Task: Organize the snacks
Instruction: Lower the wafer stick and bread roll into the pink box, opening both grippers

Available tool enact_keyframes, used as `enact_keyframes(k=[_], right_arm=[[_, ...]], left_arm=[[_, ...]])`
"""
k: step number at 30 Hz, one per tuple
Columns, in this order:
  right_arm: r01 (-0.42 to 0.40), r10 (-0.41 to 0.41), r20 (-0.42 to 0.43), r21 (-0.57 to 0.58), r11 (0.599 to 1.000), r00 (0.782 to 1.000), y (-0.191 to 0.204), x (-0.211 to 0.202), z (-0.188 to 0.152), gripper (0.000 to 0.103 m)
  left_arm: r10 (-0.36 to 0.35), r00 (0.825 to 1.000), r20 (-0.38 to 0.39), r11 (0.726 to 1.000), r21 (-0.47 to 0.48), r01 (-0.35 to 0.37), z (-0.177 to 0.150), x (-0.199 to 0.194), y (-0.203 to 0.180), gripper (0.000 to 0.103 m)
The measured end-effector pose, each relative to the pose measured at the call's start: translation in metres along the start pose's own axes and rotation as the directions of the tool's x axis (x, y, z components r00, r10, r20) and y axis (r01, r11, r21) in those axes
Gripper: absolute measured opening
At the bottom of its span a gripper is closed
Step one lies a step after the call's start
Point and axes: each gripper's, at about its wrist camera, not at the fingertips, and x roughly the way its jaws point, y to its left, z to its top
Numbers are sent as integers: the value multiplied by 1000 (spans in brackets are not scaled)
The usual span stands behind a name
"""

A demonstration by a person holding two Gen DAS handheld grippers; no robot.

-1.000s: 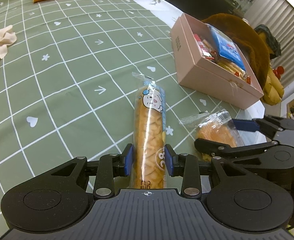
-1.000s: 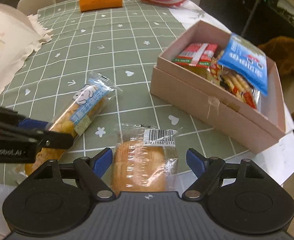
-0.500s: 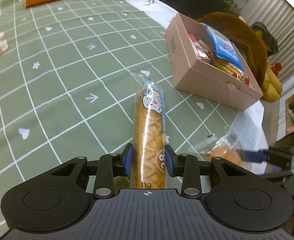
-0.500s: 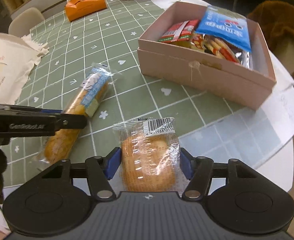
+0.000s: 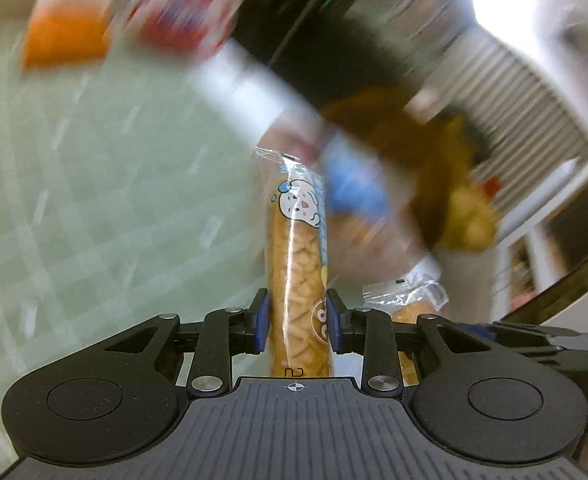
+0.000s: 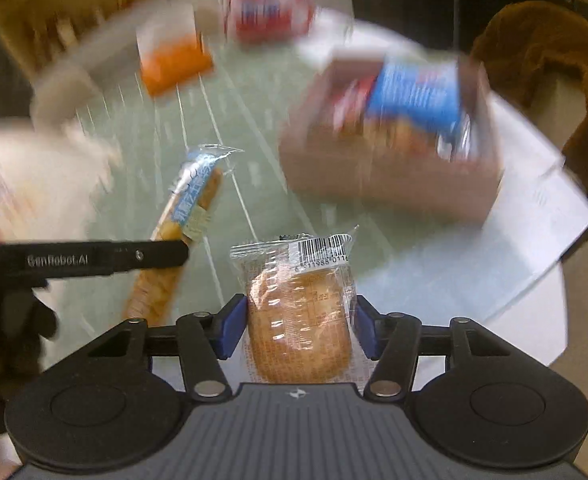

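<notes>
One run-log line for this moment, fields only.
left tongs: shut on long bread stick | right tongs: shut on round bun pack | both lifted off table | pink box: open, blurred

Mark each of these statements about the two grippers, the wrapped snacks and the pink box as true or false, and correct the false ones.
1. The left gripper is clamped on a long bread stick in a clear wrapper. True; its jaws have just been closing.
2. The right gripper is empty. False: its pads press on a round wrapped cake with a barcode on the wrapper, after its jaws had just been closing.
3. The pink box is empty. False: a blue packet and other snacks lie in it.
4. An orange pack sits at the far side of the green checked tablecloth. True.
5. The bread stick already lies in the pink box. False: it is between the left gripper's pads, outside the box.
</notes>
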Motion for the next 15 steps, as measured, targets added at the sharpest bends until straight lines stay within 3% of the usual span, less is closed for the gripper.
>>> enact_keyframes(k=[2, 7, 10, 13, 15], right_arm=[[41, -38, 126, -26, 999, 991, 0, -37, 33, 56], [180, -158, 300, -50, 982, 941, -4, -88, 92, 56], [237, -210, 331, -43, 971, 920, -13, -90, 112, 56], [250, -237, 300, -6, 968, 924, -31, -71, 128, 56], [247, -245, 272, 25, 969, 931, -46, -54, 137, 56]], left_arm=[[-53, 996, 76, 996, 69, 48, 34, -11, -21, 33], [-133, 987, 85, 982, 147, 120, 90, 19, -53, 34], [-119, 990, 76, 985, 137, 108, 108, 69, -50, 37], [-1, 1000, 18, 996, 89, 0, 104, 119, -33, 36], [-14, 1000, -1, 999, 49, 14, 95, 125, -19, 36]])
